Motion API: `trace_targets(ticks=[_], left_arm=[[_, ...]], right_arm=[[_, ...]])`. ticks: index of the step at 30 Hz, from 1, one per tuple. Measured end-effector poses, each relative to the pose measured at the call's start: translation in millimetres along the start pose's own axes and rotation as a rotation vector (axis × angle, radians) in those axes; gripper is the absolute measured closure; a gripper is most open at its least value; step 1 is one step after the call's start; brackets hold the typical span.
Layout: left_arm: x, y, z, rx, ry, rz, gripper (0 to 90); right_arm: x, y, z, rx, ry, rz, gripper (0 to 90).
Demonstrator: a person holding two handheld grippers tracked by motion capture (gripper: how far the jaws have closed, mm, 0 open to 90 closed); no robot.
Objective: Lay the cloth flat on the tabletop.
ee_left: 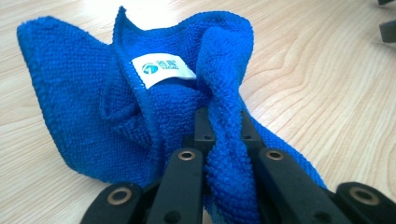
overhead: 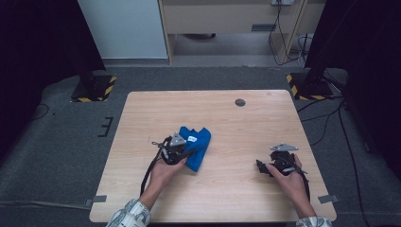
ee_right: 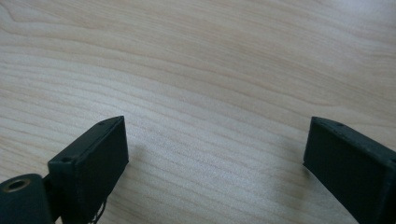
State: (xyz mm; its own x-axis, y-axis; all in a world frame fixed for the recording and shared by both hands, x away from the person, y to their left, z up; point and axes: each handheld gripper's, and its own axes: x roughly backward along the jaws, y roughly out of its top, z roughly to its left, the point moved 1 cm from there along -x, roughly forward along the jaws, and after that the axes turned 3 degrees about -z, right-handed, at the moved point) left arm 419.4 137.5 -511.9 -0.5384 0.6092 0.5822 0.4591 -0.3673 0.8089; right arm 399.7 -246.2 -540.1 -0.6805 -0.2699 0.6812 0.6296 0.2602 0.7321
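A blue terry cloth (overhead: 196, 144) with a small white label (ee_left: 162, 70) lies crumpled left of the table's middle. My left gripper (overhead: 185, 152) is shut on a bunched fold of that cloth (ee_left: 93, 98); in the left gripper view the fabric is pinched between the two black jaws of my left gripper (ee_left: 225, 123). The rest of the cloth spreads over the wood beyond the jaws. My right gripper (overhead: 261, 167) rests low over bare wood near the table's right side. In the right gripper view my right gripper (ee_right: 215, 140) is open, with nothing between its jaws.
The light wooden table (overhead: 236, 127) has a round dark grommet (overhead: 240, 102) near its far edge. Grey carpet surrounds it, with black stand bases marked in yellow and black stripes at the far left (overhead: 94, 88) and far right (overhead: 307, 85).
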Motion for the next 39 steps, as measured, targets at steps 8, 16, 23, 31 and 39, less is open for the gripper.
trace_targets(ticks=[8, 16, 23, 31, 39], left_arm=[[-12.1, 5.6, -15.0, -0.023, -0.036, -0.004, 83.7], [-23.8, 9.5, -33.6, -0.059, -0.078, -0.008, 83.6], [-31.8, 10.3, -38.0, -0.059, -0.084, -0.006, 82.6], [-33.8, 10.6, -40.0, -0.039, -0.062, -0.014, 63.7], [-15.5, 11.0, -41.4, -0.057, -0.046, -0.05, 41.0]], right_arm=[[4.1, 3.3, 1.1, 0.007, 0.012, -0.019, 12.0], [6.3, 5.1, 1.1, 0.015, 0.017, -0.028, 17.1], [10.2, 8.6, 1.9, 0.016, 0.025, -0.055, 26.3], [15.0, 18.6, 10.8, 0.028, 0.089, -0.097, 38.7], [13.9, 30.2, 26.1, 0.066, 0.175, -0.099, 48.2]])
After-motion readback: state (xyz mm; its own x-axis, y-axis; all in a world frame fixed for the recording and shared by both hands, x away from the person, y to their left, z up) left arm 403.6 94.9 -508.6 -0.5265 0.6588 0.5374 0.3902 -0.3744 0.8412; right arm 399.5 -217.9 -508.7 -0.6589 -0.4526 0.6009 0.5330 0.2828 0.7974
